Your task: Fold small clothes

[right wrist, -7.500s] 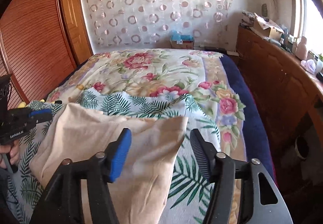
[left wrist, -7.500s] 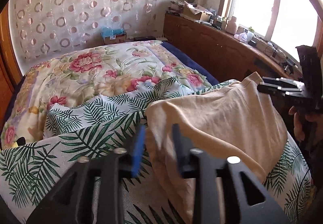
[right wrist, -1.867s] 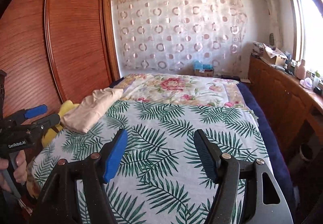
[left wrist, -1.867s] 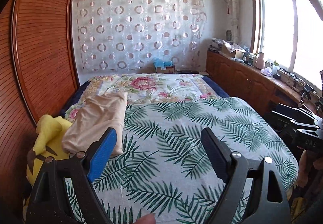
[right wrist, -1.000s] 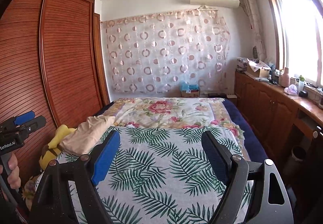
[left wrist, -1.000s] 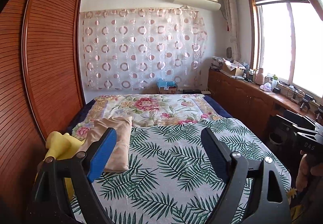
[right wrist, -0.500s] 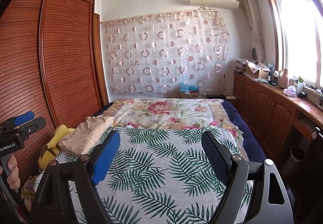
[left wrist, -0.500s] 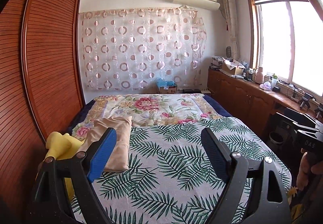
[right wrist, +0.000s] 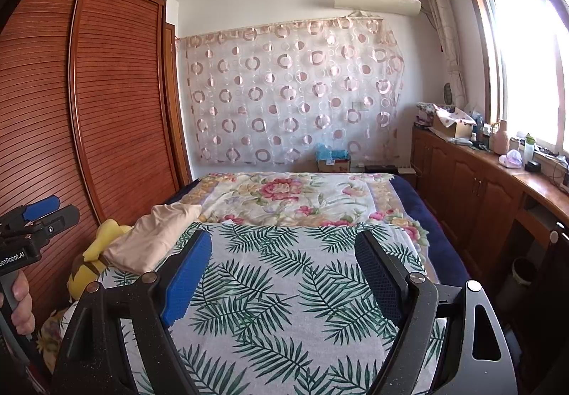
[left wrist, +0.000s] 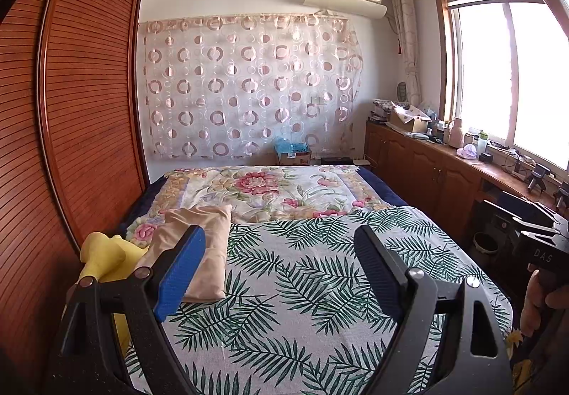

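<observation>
We hold the left claw [left wrist: 279, 268] and right claw [right wrist: 282, 272] wide and empty above the bed [left wrist: 302, 274]; the folded beige garment [left wrist: 199, 245] lies at the frame's middle left.

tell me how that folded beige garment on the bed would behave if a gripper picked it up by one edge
The folded beige garment is soft cloth, so it would probably droop and unfold if lifted by one edge. It looks thin and likely light. Pushed along the leaf-print sheet, it would probably bunch rather than slide.
</observation>
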The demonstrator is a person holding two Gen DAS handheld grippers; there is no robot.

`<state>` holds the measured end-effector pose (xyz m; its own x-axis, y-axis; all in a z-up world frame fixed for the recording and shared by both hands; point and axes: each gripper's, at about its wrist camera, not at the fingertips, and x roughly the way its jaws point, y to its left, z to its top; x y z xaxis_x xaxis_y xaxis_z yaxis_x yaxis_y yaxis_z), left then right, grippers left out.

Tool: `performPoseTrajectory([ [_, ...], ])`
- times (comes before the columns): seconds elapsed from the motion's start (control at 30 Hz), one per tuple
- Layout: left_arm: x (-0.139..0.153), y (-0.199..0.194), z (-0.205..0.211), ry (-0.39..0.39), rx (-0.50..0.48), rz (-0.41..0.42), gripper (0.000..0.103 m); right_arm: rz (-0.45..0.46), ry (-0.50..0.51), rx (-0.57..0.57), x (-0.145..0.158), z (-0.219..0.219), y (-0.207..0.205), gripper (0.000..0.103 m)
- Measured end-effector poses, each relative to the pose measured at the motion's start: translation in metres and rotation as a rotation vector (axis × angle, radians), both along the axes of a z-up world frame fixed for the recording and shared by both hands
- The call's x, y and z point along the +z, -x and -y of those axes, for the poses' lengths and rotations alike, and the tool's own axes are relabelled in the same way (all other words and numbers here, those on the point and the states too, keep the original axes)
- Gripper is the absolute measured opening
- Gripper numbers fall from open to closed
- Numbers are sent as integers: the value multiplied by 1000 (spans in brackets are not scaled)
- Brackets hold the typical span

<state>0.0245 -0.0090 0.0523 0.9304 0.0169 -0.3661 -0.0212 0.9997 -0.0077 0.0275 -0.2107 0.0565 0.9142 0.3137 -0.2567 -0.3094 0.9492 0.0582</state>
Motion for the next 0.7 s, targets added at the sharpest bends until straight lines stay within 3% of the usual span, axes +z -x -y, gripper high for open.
performPoseTrajectory([
  [0.7, 0, 1, 1, -4, 2, -3, 86, 2, 2, 3, -1, 1, -1, 84],
])
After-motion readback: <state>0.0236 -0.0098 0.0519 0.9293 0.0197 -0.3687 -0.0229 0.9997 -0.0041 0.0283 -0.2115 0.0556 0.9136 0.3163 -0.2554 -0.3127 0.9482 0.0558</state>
